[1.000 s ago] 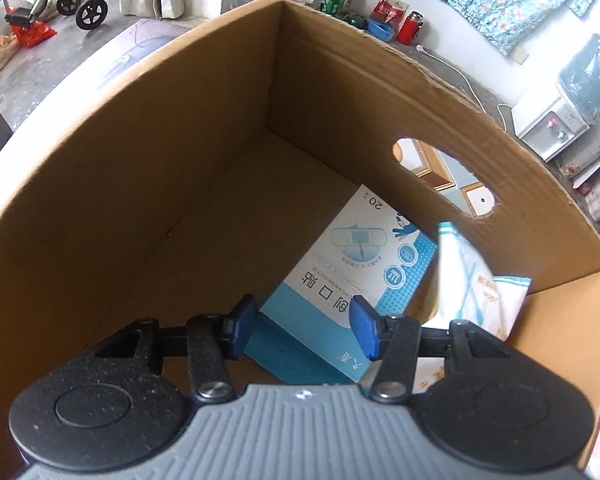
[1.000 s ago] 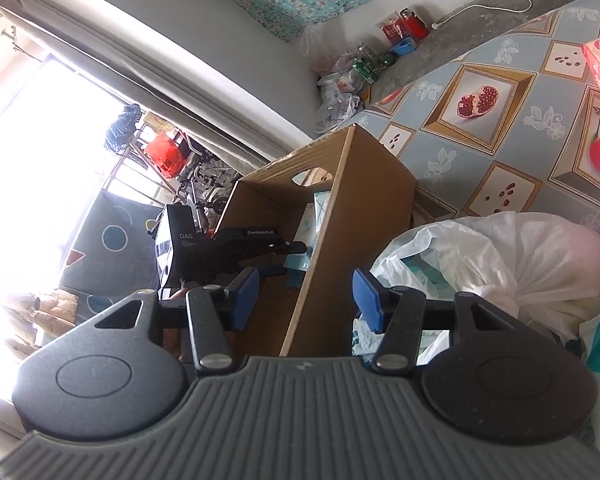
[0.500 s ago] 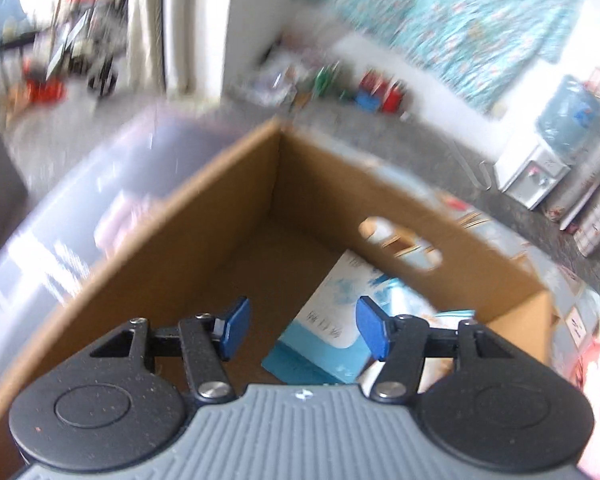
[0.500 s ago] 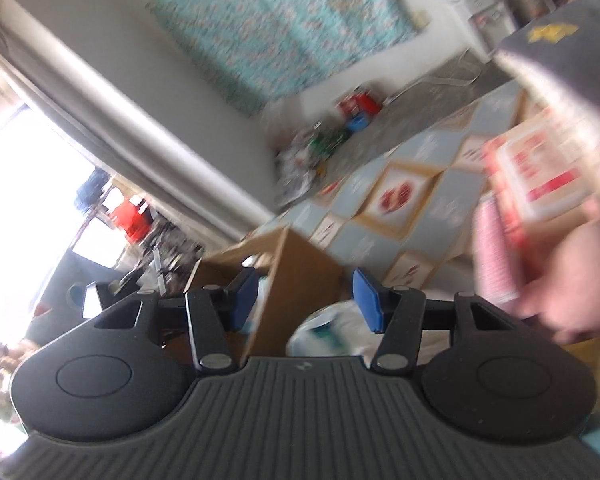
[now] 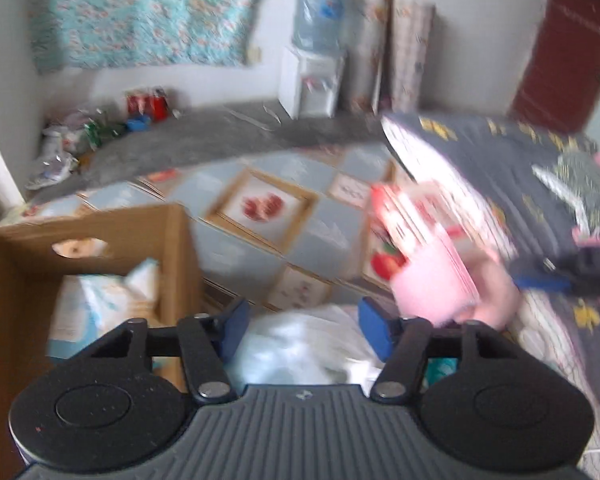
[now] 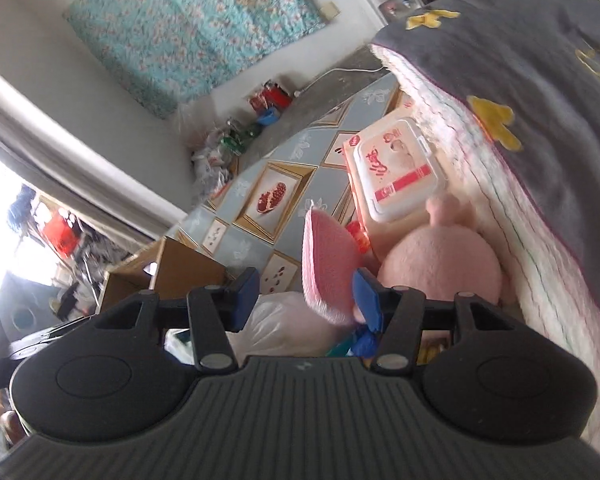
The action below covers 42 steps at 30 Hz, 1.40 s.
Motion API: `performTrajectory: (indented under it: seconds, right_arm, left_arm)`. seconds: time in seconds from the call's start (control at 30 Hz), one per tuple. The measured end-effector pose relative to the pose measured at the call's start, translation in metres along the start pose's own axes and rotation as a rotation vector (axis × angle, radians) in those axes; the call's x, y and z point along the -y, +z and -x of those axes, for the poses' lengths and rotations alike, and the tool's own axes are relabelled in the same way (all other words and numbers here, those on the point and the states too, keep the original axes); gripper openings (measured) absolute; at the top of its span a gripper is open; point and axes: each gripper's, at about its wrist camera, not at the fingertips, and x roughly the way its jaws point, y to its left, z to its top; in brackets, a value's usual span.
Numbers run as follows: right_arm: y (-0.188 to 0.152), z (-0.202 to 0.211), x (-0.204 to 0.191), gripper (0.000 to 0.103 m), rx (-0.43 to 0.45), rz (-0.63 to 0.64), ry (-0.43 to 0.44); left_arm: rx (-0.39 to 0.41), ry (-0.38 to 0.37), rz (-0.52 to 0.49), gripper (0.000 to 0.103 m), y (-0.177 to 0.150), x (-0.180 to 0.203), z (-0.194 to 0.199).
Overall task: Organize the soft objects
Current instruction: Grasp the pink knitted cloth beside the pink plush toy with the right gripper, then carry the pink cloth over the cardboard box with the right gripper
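Observation:
My left gripper (image 5: 304,324) hangs above a white plastic bag (image 5: 300,344), just right of the cardboard box (image 5: 180,248); its jaws are closing with nothing between them. Soft packs (image 5: 100,300) lie inside the box. My right gripper (image 6: 306,298) is open beside a pink stack of pads (image 6: 326,272), which stands by its right finger without being pressed. Just beyond lie a pink plush toy (image 6: 440,268) and a wet-wipes pack (image 6: 396,172). The left wrist view is blurred.
A grey blanket with yellow shapes (image 6: 540,80) overhangs the soft things on the right. The patterned floor mat (image 6: 276,196) runs between box and blanket. Cans and bags (image 6: 236,140) sit by the far wall, a water dispenser (image 5: 312,80) further along.
My left gripper has risen out of the box and swung right to above the white bag. My right gripper has swung from the box towards the pink pads and plush.

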Motion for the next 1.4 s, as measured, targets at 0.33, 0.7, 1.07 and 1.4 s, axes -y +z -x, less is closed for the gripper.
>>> performTrajectory:
  seconds: [0.33,0.7,1.07,1.4]
  right_arm:
    - [0.022,-0.058,0.020,0.022,-0.094,-0.018,0.027]
    - [-0.003,-0.003,0.049,0.021,-0.058,-0.272,0.433]
    - [-0.002,0.032,-0.021,0.021,-0.076,-0.134,0.557]
    - [-0.007,-0.029,-0.172,0.021,-0.311,0.083,0.653]
  left_arm:
    - [-0.100,-0.058,0.039,0.050,-0.009,0.016,-0.042]
    - [-0.099,-0.323,0.038,0.071,-0.010,0.042,-0.036]
    - [-0.013,-0.348,0.131,0.081,-0.027,0.005,0.027]
    - [0.159,-0.081,0.336,0.081,-0.085,-0.075,0.113]
